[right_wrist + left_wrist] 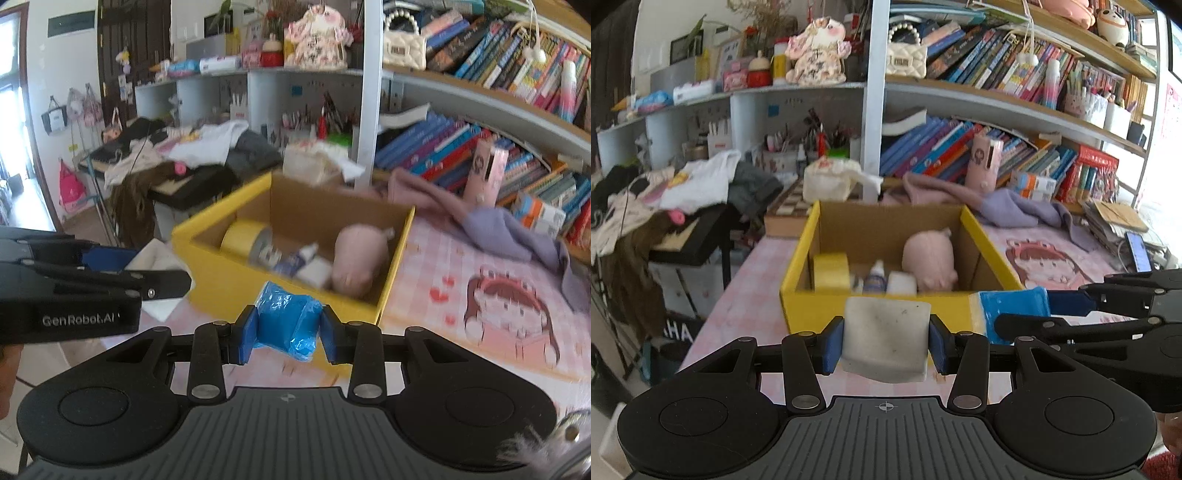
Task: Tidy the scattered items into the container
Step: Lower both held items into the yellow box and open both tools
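- A cluttered study: crowded bookshelves (pixel 997 62) at the back, a heap of clothes (pixel 683 188) on the left, and a desk under a pink checked cloth (pixel 746 295) carrying an open yellow cardboard box (pixel 798 254).
- Left wrist view: the left tongs (pixel 885 341) are pinching a squarish off-white foam block (pixel 886 339) between their blue pads, held just short of the box's near wall.
- Inside the box already: a yellow roll of tape (pixel 831 273), a small white bottle (pixel 876 277), a white cylinder (pixel 902 283) and a pink plush pig (pixel 929 260).
- At the right edge the right tongs (pixel 1027 306) come in sideways with a crinkly blue plastic packet (pixel 1012 304).
- Right wrist view: the right tongs are pressed tight on that blue packet (pixel 286 319), gripped from both sides, hanging in front of the box's near corner (pixel 369 314).
- The left tongs (pixel 162 275) show side-on at the left, the foam block's pale edge (pixel 151 262) peeking out behind them.
- The step, as I read it: both loads are up and being carried to the box, neither yet past the rim.
- Next move calls for bringing each load over the near wall, above free floor beside the pig and the tape, and only then spreading the tongs; let go early and the light packet may slide down outside.
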### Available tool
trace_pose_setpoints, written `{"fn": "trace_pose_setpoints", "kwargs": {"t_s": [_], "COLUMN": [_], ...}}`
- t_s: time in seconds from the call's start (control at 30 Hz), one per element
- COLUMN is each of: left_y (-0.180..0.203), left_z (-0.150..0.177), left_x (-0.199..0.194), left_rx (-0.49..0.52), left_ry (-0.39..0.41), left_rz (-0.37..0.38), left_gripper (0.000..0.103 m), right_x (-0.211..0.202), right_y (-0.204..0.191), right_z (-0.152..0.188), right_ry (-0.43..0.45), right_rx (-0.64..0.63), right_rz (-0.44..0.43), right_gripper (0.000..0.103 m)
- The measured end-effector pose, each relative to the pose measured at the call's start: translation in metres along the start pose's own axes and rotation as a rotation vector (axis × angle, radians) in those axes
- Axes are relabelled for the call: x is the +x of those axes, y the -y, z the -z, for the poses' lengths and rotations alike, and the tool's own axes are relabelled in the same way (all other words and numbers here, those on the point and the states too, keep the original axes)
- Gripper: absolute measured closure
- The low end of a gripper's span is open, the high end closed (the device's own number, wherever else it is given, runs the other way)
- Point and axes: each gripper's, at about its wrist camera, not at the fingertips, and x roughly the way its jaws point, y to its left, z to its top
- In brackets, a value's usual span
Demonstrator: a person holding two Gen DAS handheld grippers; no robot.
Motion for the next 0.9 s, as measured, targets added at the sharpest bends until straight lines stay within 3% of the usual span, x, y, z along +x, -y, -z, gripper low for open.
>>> {"fn": "trace_pose_setpoints", "kwargs": {"t_s": [0.3, 0.67, 0.9], "left_y": [0.002, 0.002, 0.002], "left_z": [-0.042, -0.067, -0.074], "left_x": [0.047, 0.128, 0.167], "left_rx": [0.012, 0.067, 0.088], "left_ry": [0.022, -0.05, -0.123], "left_rz": [-0.026, -0.082, -0.074], "left_gripper": [0.057, 0.057, 0.057], "right_x": [0.049, 0.131, 0.162], "right_y": [0.03, 0.04, 0.032], "right_z": [-0.038, -0.05, -0.046], "right_ry": [0.025, -0.104, -0.186], "right_rx": [-0.031, -0.139, -0.207], "right_rz": [0.0, -0.053, -0.089], "right_gripper": [0.069, 0.069, 0.069]}}
